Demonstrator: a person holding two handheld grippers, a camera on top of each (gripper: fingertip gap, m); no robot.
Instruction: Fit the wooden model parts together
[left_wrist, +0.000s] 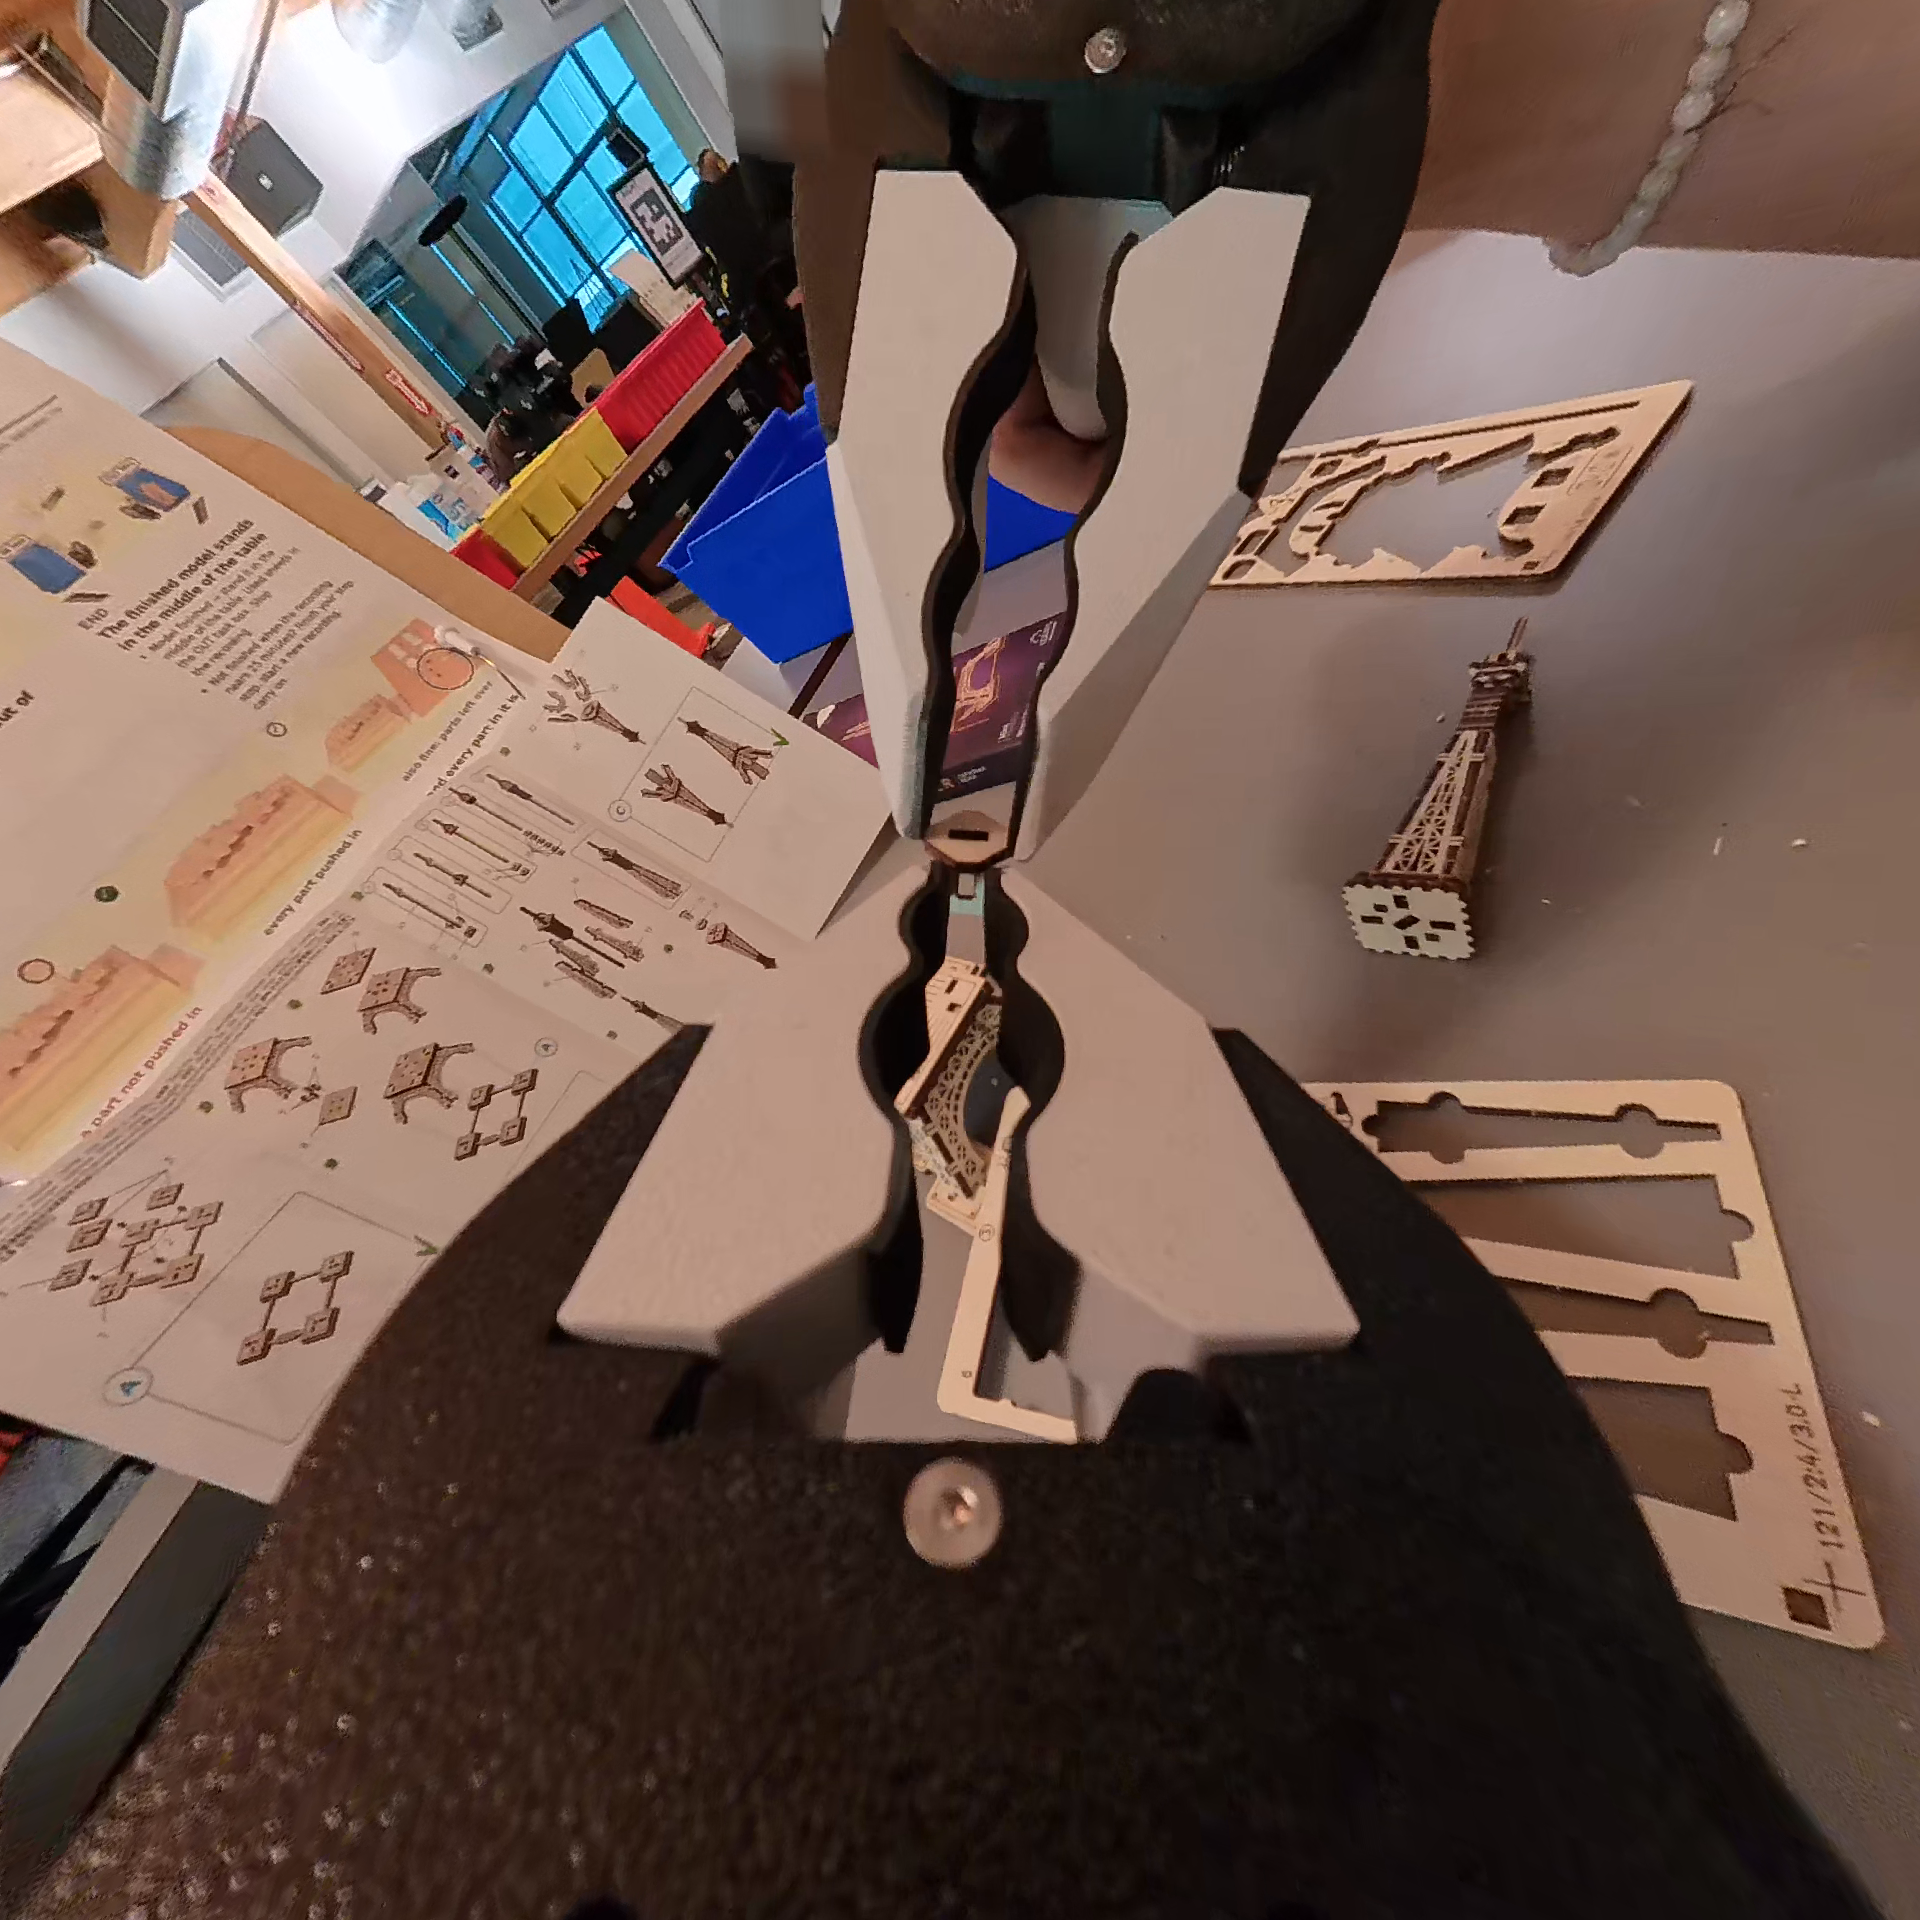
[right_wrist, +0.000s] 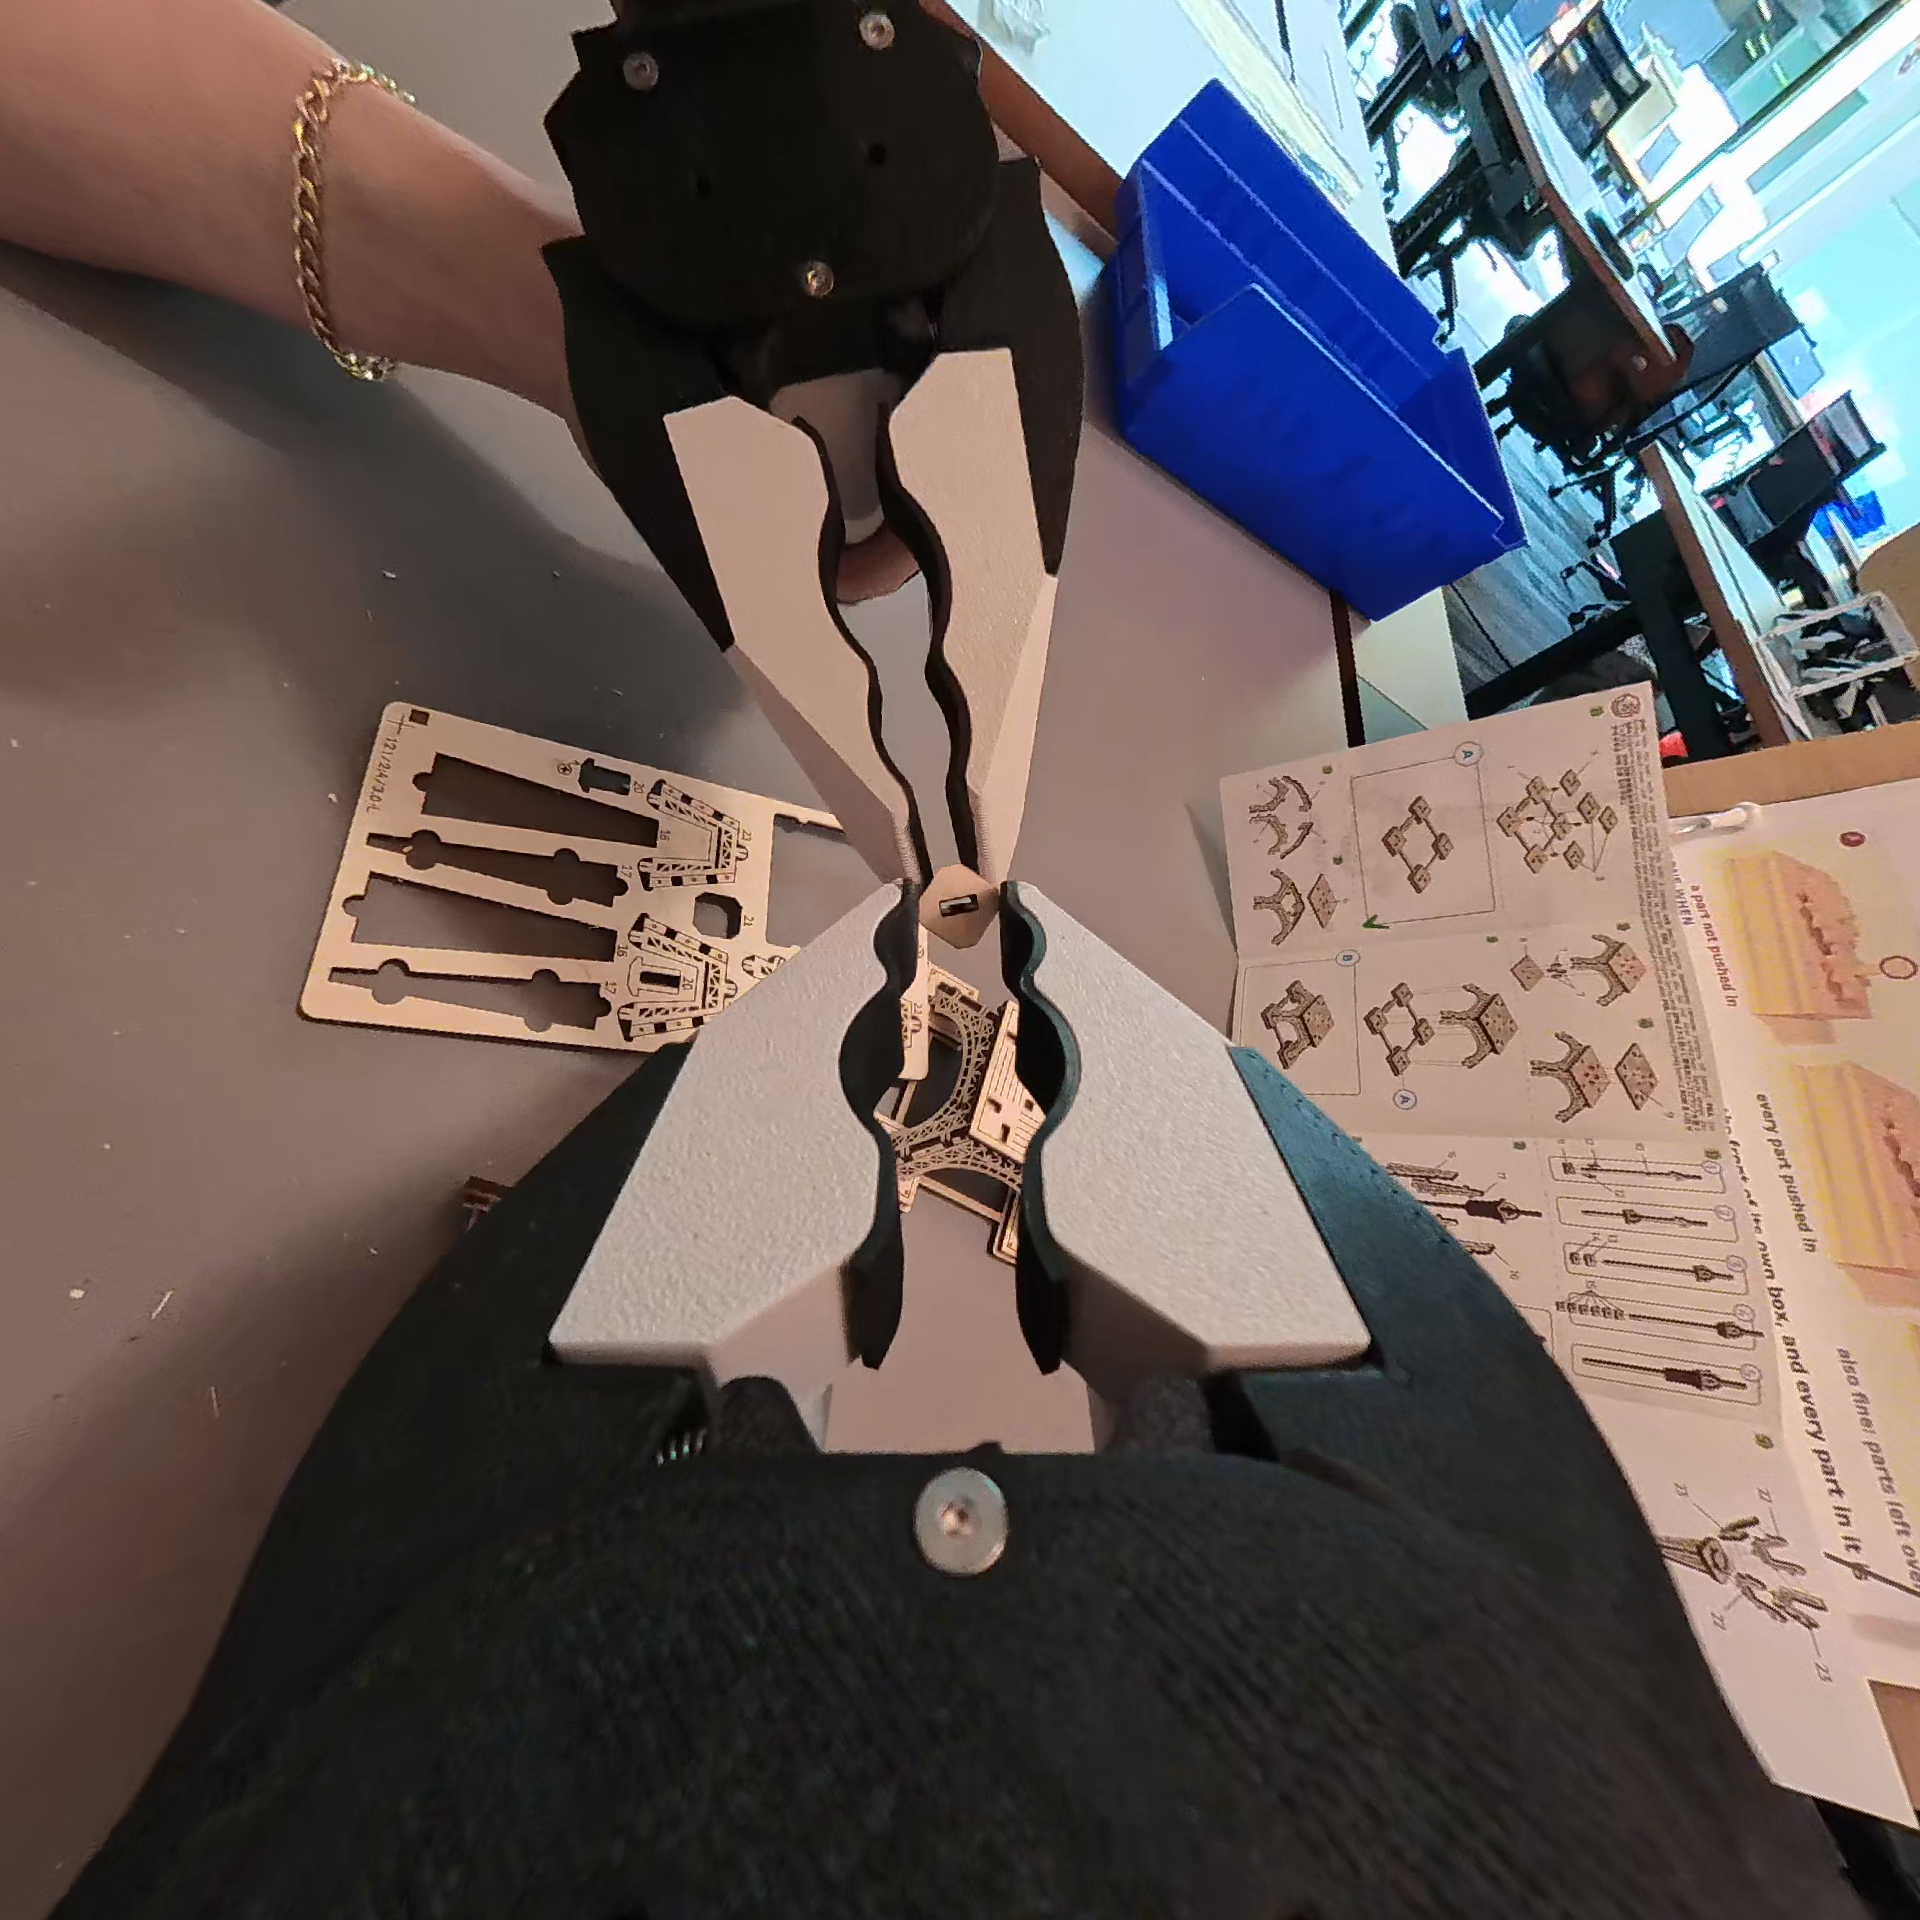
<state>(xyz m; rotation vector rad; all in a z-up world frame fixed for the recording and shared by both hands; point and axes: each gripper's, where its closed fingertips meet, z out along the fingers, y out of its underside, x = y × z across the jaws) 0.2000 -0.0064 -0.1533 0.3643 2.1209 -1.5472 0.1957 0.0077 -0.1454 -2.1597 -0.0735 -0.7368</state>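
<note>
Wooden slotted piece (right_wrist: 956, 906), flat face camera-ward, sat pinched in the right claw (right_wrist: 951, 896); left claw (left_wrist: 964, 883) narrow, grip unclear. Only the left view showed the tower (left_wrist: 1455, 800) lying flat.

Printed sheets (left_wrist: 260, 831), engraved wooden fret (right_wrist: 540, 883)

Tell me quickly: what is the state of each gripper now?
Left gripper: nearly closed; contents cannot be told.
Right gripper: closed on small octagonal wooden piece.
</note>
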